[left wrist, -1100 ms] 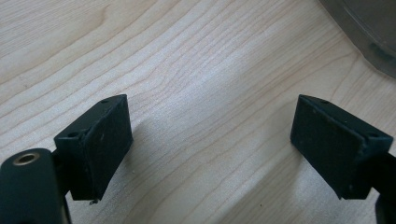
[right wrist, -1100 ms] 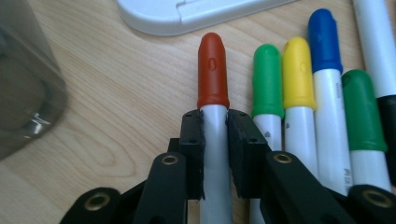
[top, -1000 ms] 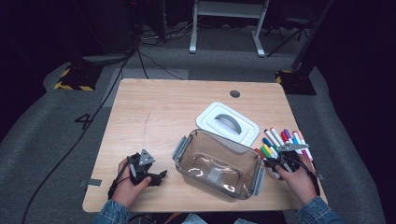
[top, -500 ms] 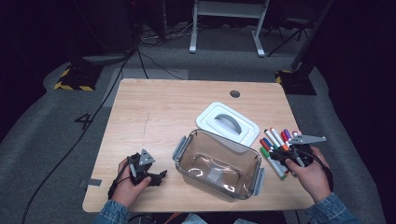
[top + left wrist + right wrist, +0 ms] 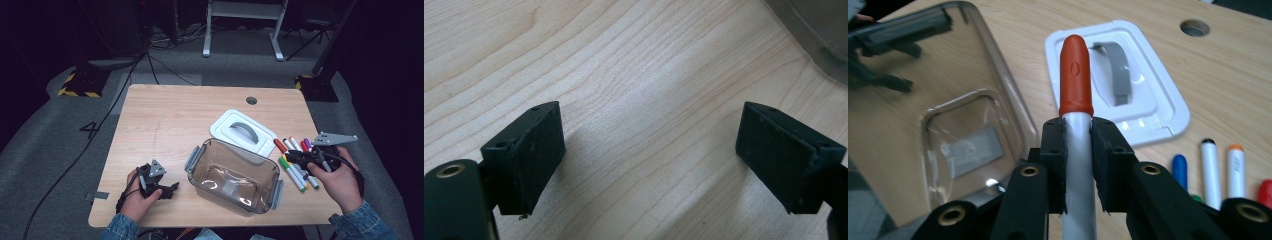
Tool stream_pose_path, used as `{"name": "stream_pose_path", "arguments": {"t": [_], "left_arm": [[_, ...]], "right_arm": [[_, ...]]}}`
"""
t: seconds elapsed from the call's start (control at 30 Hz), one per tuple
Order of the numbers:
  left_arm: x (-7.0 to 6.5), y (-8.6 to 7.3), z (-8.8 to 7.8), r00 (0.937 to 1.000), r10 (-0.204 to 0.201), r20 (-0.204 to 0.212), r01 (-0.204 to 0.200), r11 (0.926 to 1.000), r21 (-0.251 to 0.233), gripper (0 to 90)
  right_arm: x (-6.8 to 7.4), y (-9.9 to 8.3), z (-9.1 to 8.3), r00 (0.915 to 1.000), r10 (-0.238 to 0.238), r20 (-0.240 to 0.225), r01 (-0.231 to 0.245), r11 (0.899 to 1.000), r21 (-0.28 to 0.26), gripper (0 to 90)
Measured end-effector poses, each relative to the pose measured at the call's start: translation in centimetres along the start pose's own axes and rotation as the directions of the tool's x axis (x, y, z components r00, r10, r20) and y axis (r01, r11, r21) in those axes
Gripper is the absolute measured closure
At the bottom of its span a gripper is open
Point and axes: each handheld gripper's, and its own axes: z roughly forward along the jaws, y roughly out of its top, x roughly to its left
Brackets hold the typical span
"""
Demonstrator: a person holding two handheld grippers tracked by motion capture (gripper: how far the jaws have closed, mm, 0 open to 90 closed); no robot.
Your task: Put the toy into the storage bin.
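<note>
My right gripper is shut on a white marker with an orange-red cap, held above the table. In the high view the right gripper hovers over the loose markers at the table's right side, its jaws pointing left toward the clear plastic container. The container stands open with nothing in it. Its white lid with a grey handle lies behind it. My left gripper rests open on the wood left of the container, nothing between its pads.
Several coloured markers lie side by side at the right edge of the wooden table. A round cable hole sits at the far side. A dark carpeted floor with cables surrounds the table.
My right gripper has lifted off the pile of markers with the orange-red-capped marker in its jaws. The left gripper has stayed put.
</note>
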Motion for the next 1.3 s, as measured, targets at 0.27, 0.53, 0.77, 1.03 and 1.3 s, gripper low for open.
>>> {"name": "stream_pose_path", "arguments": {"t": [0.27, 0.53, 0.77, 1.03, 1.3], "left_arm": [[0.0, 0.0, 0.0, 1.0000, 0.001, 0.001, -0.001, 1.0000, 0.001, 12.7], [0.0, 0.0, 0.0, 1.0000, 0.001, 0.000, -0.001, 1.0000, 0.001, 12.7], [0.0, 0.0, 0.0, 1.0000, 0.001, 0.001, -0.001, 1.0000, 0.001, 12.7], [0.0, 0.0, 0.0, 1.0000, 0.001, 0.001, -0.001, 1.0000, 0.001, 12.7], [0.0, 0.0, 0.0, 1.0000, 0.004, 0.001, -0.004, 1.0000, 0.001, 12.7]], "right_arm": [[3.0, 2.2, 0.8, 0.9918, -0.050, -0.117, 0.050, 0.999, -0.007, 76.9], [6.2, 3.5, 2.6, 0.9724, -0.108, -0.207, 0.113, 0.994, 0.012, 76.9], [7.9, 3.9, 4.5, 0.9547, -0.136, -0.264, 0.153, 0.987, 0.042, 76.9], [9.4, 4.1, 6.9, 0.9432, -0.140, -0.301, 0.176, 0.980, 0.094, 76.9], [10.9, 3.6, 9.5, 0.9299, -0.152, -0.335, 0.216, 0.963, 0.163, 76.9]]}}
